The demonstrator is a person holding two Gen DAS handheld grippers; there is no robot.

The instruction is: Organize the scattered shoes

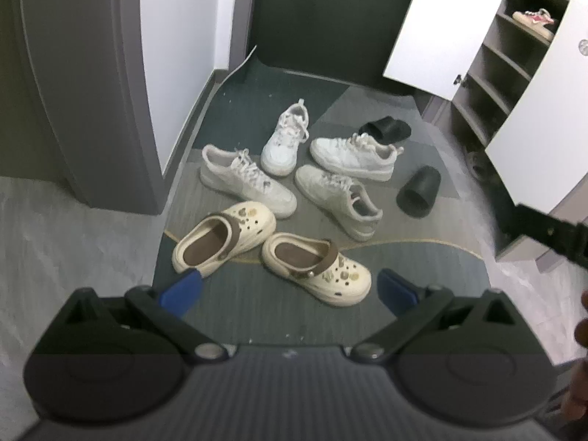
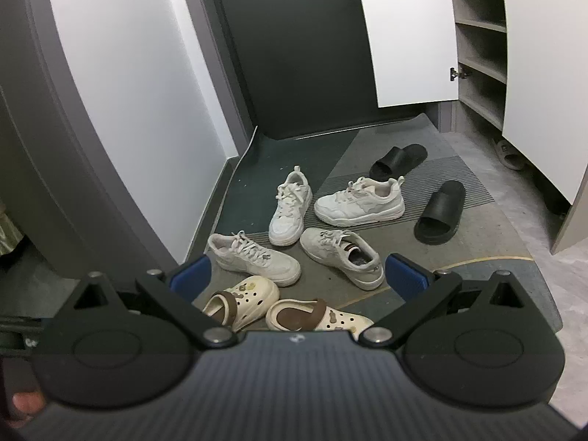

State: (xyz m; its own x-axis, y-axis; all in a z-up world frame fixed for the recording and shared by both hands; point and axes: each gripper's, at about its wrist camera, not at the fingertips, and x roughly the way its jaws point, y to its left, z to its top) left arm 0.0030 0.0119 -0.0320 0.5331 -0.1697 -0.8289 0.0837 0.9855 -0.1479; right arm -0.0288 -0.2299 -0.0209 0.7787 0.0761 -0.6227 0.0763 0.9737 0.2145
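Several shoes lie scattered on a floor mat [image 1: 330, 88]. Nearest are two cream clogs with brown straps [image 1: 224, 240] [image 1: 316, 266], also in the right wrist view [image 2: 242, 299] [image 2: 316, 316]. Behind them lie beige sneakers [image 1: 246, 180] [image 1: 338, 198], white sneakers [image 1: 284, 137] [image 1: 354, 154] and two black slides [image 1: 420, 191] [image 1: 386, 128]. My left gripper [image 1: 290, 288] is open and empty, above the clogs. My right gripper [image 2: 297, 273] is open and empty, held above the pile.
An open shoe cabinet [image 1: 507, 55] with white doors [image 1: 441, 25] stands at the right; a pink-trimmed shoe [image 1: 534, 22] sits on an upper shelf. A dark door [image 2: 294, 44] is behind the mat. A grey door frame [image 1: 92, 84] stands at the left. Another slipper [image 2: 509, 152] lies under the cabinet.
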